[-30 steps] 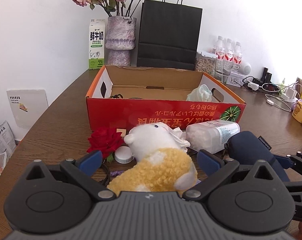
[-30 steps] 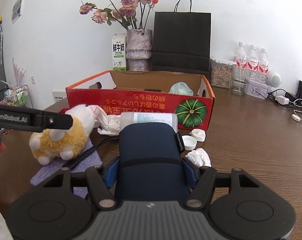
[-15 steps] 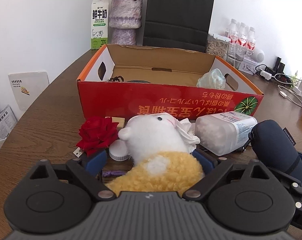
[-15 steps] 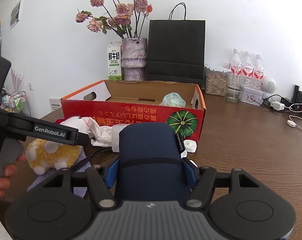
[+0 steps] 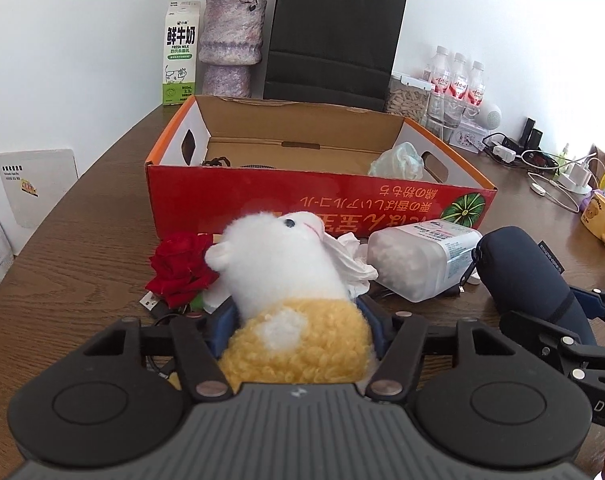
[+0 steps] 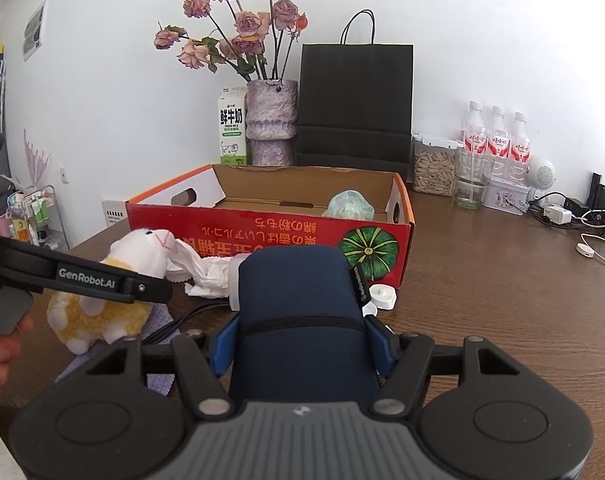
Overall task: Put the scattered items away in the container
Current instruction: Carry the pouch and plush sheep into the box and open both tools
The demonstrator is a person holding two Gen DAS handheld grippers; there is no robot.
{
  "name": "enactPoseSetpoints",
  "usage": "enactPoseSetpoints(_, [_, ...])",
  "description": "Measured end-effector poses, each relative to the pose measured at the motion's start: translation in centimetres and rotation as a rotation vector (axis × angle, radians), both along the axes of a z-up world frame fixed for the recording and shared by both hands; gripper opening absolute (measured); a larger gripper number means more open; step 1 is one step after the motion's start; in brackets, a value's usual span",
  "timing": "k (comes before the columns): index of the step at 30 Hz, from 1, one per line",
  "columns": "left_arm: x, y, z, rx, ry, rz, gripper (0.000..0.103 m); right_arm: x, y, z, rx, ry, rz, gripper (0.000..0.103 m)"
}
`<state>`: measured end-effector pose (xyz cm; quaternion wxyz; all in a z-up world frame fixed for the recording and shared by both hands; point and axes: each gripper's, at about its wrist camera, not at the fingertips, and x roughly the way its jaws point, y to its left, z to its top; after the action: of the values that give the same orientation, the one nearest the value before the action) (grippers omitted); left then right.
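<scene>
My left gripper is shut on a white and yellow plush sheep and holds it just above the table in front of the red cardboard box. The sheep also shows in the right wrist view. My right gripper is shut on a dark blue pouch, raised in front of the box. The pouch also shows at the right of the left wrist view. A crumpled pale bag lies inside the box.
A red rose, a clear plastic jar, crumpled tissue and white caps lie before the box. A vase, milk carton, black bag and bottles stand behind. Cables lie at the right.
My left gripper has closed on the plush sheep and lifted it. My right gripper has risen with the pouch, still shut on it.
</scene>
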<state>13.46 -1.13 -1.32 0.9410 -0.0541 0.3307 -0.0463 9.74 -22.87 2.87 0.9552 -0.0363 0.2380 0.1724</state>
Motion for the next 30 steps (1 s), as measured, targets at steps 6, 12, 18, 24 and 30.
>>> enactPoseSetpoints(6, [-1.1,0.6,1.2,-0.010,-0.052,0.001,0.057,0.0,0.1,0.5,0.005,-0.016,0.006,0.064])
enactPoseSetpoints(12, [-2.2,0.7,3.0,-0.006,-0.130,0.005,0.056,0.2,0.5,1.2,0.011,-0.039,0.021,0.064])
enactPoseSetpoints(18, [-2.9,0.8,5.5,-0.008,-0.234,-0.007,0.056,1.2,1.1,2.6,0.013,-0.082,0.032,0.064])
enactPoseSetpoints(24, [-1.3,0.9,7.5,-0.021,-0.306,0.006,0.056,3.4,1.7,4.3,0.023,-0.128,0.026,0.064])
enactPoseSetpoints(30, [1.7,1.0,8.6,-0.042,-0.352,0.019,0.057,6.7,2.4,5.7,0.036,-0.155,0.020,0.064])
